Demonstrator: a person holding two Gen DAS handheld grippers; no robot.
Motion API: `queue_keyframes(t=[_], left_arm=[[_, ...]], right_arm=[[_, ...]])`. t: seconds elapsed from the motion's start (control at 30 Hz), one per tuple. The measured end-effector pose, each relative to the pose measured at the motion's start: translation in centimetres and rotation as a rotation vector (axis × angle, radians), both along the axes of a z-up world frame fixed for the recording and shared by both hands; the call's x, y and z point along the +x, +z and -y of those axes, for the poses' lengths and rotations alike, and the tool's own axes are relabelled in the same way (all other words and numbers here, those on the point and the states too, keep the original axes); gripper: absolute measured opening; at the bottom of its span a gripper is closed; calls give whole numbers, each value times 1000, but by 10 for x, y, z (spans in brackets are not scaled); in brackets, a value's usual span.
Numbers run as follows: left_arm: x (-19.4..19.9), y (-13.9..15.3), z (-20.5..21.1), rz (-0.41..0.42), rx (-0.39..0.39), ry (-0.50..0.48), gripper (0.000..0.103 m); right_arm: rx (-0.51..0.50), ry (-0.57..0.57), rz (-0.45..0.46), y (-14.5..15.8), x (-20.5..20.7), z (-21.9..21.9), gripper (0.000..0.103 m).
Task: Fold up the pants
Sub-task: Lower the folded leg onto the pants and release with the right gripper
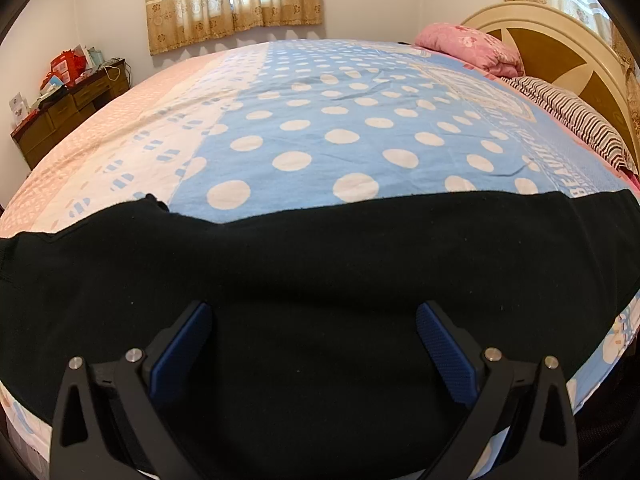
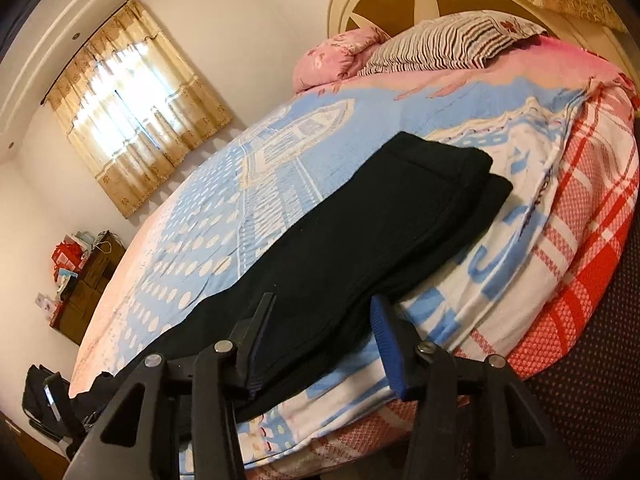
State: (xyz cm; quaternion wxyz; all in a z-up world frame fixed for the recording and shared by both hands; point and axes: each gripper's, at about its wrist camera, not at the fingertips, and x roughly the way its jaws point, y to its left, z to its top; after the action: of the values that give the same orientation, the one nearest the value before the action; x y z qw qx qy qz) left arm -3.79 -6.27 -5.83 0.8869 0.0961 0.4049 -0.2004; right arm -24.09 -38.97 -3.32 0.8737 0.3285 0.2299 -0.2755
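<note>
Room: bedroom, with a bed [image 1: 360, 120] under a blue sheet dotted white.
Pants: black soft-cloth pants [image 2: 360, 232] lie along the bed's near edge, laid long, one end at 1 o'clock in my right view.
Left gripper [image 1: 314, 320]: I see its fingers spread wide over the cloth, gripping nothing.
Right gripper [image 2: 324, 312]: fingers apart, straddling the pants' near edge.
Progress: I judge the legs are stacked lengthwise; crosswise folds remain.
</note>
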Motion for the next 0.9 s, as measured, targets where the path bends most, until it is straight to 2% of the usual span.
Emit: queue_keyframes(t=[0.1,0.17,0.27,0.37,0.6,0.67,0.73,0.8,0.87,0.9], left_arm=[[0,0,0,0,-2,3,103],[0,0,1,2,2,4,103],[1,0,0,-1,0,2,103],[1,0,1,0,0,7,103],[0,-1,1,-1,1,4,103],[0,-1,1,-1,1,5,103],[0,0,1,0,0,8,103],[-1,0,1,1,1,8,103],[0,0,1,0,1,8,103],[0,0,1,-1,1,8,103]], right_arm=[[-41,-52,-14,5,-6,1,48],[-57,-66,8,12,-12,1,48],[-33,-39,33,13,-13,-2,48],[-4,-24,20,2,-6,-4,48],[-21,-41,29,-1,2,3,48],[6,-30,43,-5,7,8,47],[38,-11,47,-11,12,8,34],[36,22,12,-14,20,4,12],[39,24,-12,-18,22,4,4],[48,22,-3,-19,21,5,4]])
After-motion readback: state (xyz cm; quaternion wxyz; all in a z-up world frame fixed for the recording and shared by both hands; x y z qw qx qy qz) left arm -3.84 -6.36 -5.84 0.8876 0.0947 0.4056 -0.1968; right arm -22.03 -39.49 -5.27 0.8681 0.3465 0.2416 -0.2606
